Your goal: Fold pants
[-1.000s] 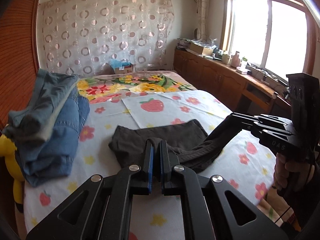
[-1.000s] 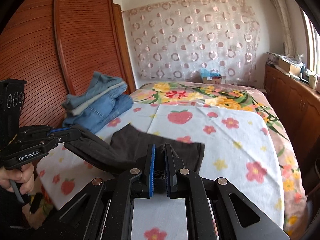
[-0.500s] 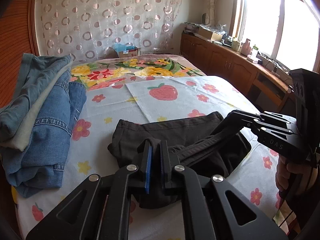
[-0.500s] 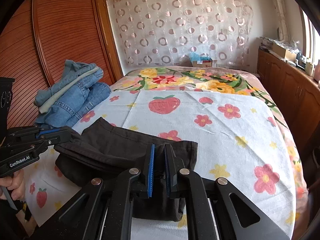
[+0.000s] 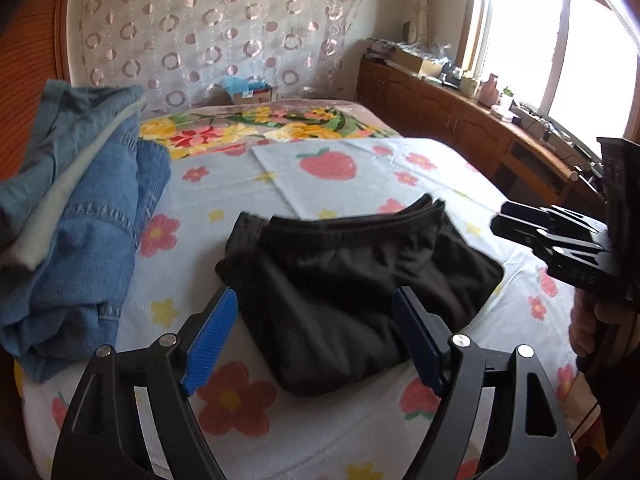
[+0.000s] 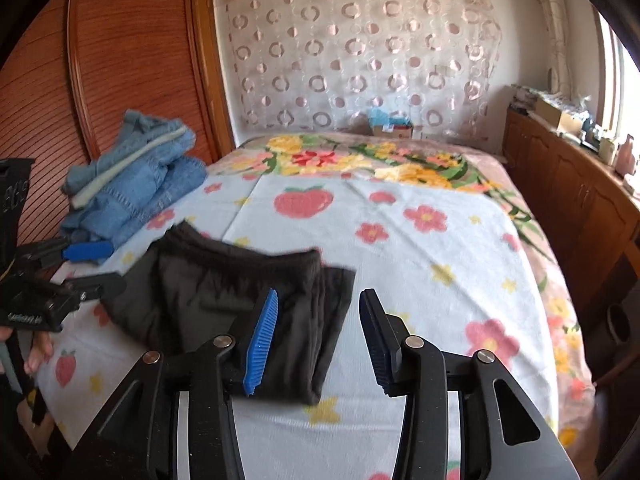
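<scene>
Black pants (image 5: 352, 280) folded on bed (image 5: 344, 432), just right of jeans pile (image 5: 76, 216) — left gripper (image 5: 316, 336), right gripper (image 6: 316, 332) both agape, empty; fold probably loose — snagging withdrawal could reopen it

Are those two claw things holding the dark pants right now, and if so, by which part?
Nothing is held. The left gripper and right gripper are both open, and the dark pants lie folded on the bed.
</scene>
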Demonstrator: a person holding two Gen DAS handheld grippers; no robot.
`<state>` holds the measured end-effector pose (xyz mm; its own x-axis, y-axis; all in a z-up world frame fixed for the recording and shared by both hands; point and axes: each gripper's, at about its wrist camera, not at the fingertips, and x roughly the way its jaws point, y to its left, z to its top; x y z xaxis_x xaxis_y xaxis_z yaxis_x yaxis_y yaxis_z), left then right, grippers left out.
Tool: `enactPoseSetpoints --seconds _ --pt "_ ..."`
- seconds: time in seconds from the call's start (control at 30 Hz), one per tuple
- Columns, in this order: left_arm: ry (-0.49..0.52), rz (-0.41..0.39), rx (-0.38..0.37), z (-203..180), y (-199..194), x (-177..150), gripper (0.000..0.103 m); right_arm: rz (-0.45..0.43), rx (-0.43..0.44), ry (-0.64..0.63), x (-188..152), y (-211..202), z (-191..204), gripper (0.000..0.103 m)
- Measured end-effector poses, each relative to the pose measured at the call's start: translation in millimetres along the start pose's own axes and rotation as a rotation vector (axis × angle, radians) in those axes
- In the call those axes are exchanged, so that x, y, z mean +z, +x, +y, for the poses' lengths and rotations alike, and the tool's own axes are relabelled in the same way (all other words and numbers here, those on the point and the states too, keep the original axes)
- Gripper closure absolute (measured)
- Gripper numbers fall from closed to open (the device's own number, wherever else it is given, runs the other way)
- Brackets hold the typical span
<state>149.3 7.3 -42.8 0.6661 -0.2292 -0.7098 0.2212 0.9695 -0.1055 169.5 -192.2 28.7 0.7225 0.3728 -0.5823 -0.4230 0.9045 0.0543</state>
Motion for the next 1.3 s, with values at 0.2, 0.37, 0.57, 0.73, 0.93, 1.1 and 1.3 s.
enactPoseSetpoints --seconds 0.2,0.37,0.57,0.73,0.93,1.1,1.3 --pt "-0.033 0.037 -0.005 10 7 -17 0.022 0.064 0.034 0.011 -13 3 1 0.059" --pt "-0.035 0.048 -0.014 13 7 -29 0.022 0.088 0.050 0.006 -16 5 -6 0.059" --pt "-0.034 0.065 -0.003 15 13 -35 0.022 0.131 0.062 -0.008 -17 9 -8 0.066" --pt "-0.041 0.077 0.000 16 17 -37 0.022 0.139 0.070 -0.001 -15 11 -10 0.068" --pt "-0.040 0.085 0.008 16 19 -36 0.022 0.133 0.054 -0.052 -15 12 -1 0.094" --pt "-0.028 0.090 0.020 15 22 -35 0.022 0.122 0.017 -0.050 -18 7 1 0.095" --pt "-0.031 0.089 0.016 14 21 -33 0.022 0.156 0.034 -0.028 -20 13 -2 0.094"
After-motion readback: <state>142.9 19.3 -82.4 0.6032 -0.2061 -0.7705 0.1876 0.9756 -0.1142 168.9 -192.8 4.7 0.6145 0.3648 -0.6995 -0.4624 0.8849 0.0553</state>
